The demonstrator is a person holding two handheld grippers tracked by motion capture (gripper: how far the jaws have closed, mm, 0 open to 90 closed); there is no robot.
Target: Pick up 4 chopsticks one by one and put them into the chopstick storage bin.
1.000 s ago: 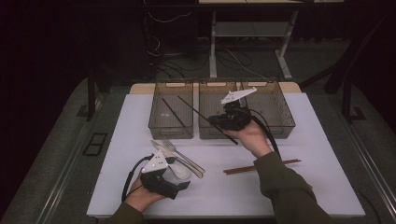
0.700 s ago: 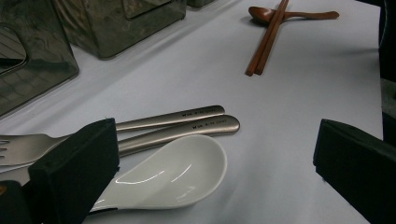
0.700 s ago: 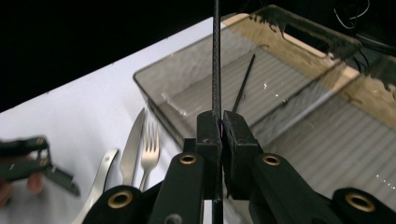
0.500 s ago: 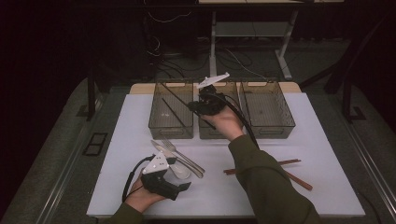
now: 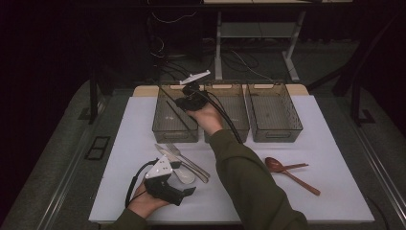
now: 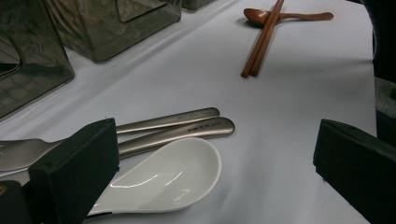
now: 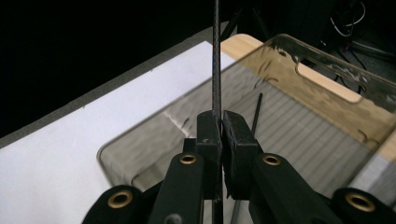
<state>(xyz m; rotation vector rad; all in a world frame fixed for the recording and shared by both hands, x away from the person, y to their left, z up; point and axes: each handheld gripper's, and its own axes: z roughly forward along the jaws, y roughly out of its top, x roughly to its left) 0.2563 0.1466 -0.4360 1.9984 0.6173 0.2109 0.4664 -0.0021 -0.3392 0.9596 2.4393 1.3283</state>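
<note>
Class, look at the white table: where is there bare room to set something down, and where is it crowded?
Bare: the white table right of the bins, and the front strip below the wooden spoon. Crowded: around the fork and white spoon by the left gripper.

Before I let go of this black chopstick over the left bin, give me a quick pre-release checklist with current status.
1. Right tool pinching the black chopstick: ok, jaws shut on it.
2. Tool above the left bin: ok, the high view shows it over that bin, near its right wall.
3. Chopstick tip inside the bin walls: cannot tell, the lower end is hidden.
4. Landing spot in the bin: ok, one other black stick already lies there, with room beside it.
5. Left tool out of the way: ok, it is open, low over the mat by the white spoon.
6. Wooden spoon and brown chopsticks undisturbed: ok.
</note>
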